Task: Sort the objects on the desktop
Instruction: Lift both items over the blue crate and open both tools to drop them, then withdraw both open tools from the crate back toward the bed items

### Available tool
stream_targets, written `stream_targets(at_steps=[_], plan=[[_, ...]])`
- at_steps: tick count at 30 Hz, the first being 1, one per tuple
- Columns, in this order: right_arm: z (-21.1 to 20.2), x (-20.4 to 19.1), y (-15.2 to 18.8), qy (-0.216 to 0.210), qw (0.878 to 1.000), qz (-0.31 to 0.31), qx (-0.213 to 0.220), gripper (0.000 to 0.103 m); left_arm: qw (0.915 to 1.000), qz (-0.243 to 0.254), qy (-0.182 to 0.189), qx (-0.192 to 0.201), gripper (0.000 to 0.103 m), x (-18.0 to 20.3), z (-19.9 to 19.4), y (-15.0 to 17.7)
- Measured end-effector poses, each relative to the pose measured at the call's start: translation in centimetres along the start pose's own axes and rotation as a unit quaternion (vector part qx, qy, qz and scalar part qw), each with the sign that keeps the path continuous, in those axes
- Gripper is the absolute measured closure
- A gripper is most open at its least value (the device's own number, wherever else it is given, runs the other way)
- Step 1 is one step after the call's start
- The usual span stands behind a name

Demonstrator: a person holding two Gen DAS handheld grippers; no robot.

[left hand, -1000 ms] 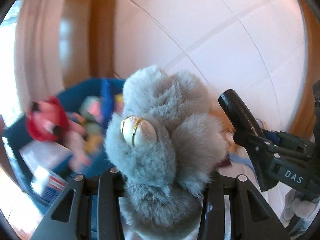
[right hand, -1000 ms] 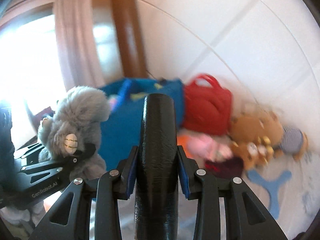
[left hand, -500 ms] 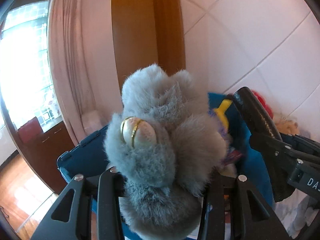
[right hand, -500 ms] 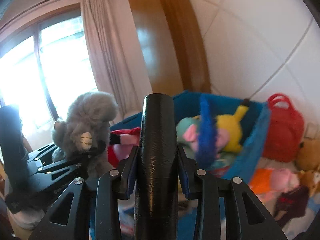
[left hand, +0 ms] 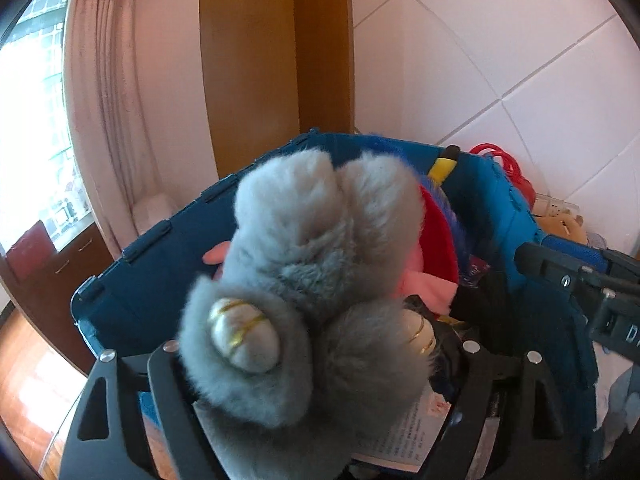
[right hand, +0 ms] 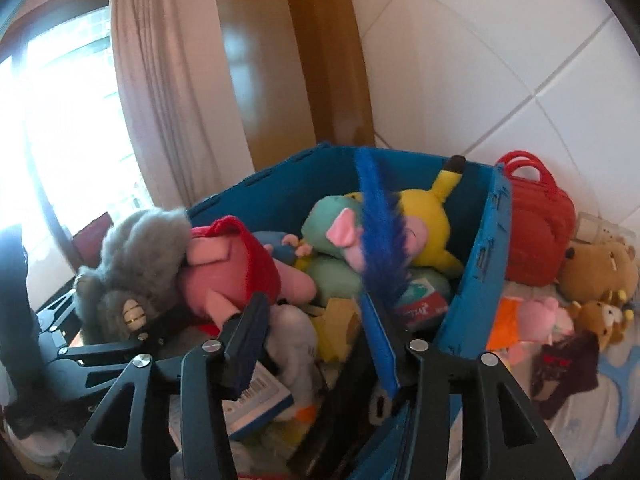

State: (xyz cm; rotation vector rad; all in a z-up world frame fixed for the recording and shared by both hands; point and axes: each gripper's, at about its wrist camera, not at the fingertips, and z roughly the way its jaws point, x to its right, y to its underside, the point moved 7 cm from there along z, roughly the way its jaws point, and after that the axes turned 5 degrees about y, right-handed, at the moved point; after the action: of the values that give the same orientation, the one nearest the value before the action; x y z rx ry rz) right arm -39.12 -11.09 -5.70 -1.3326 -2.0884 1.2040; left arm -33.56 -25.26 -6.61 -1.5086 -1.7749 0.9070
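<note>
White wall tiles and a pale curtain point(right hand: 160, 92) were seen behind a blue bin point(right hand: 486, 248) filling the centre of both views. At lower centre of the left view, the grey plush toy point(left hand: 316, 280) (gold-striped paws) was clamped by the left gripper point(left hand: 316, 364) over the bin. The right gripper point(right hand: 320, 344) was held with fingers apart and empty above the bin's piled toys.

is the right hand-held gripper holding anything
No, the right hand-held gripper is open over the blue bin, nothing between its fingers.
</note>
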Motion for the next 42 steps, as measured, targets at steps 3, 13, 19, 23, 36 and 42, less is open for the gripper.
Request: stream_targets(at_steps=[3, 13, 19, 23, 36, 42], plan=[[-1.0, -0.5, 0.2, 0.007, 1.000, -0.007, 0.003, 0.045, 1.0000, 0.001, 0.007, 0.003, 0.021, 0.6, -0.9, 0.3], [-5.4, 0.5, 1.3, 0.029, 0.999, -0.004, 0.029, 0.007, 0.9989, 0.009, 0.027, 0.037, 0.020, 2.9, -5.4, 0.3], [-9.9, 4.2, 2.1, 0.058, 0.997, 0.013, 0.055, 0.000, 0.9958, 0.030, 0.059, 0.064, 0.013, 8.1, -8.0, -0.1], [-13.0, 8.1, 3.3, 0.072, 0.995, 0.026, 0.063, 0.000, 0.9936, 0.043, 0.076, 0.071, 0.013, 12.9, -8.8, 0.1], [-19.4, 24.1, 8.7, 0.099, 0.994, 0.024, 0.043, 0.000, 0.9974, 0.013, 0.057, 0.043, 0.013, 27.5, -8.4, 4.5], [-20.6, 30.7, 11.2, 0.107, 0.993, 0.039, 0.018, 0.000, 0.9984, 0.019, 0.050, 0.016, 0.013, 32.3, -6.9, 5.8]])
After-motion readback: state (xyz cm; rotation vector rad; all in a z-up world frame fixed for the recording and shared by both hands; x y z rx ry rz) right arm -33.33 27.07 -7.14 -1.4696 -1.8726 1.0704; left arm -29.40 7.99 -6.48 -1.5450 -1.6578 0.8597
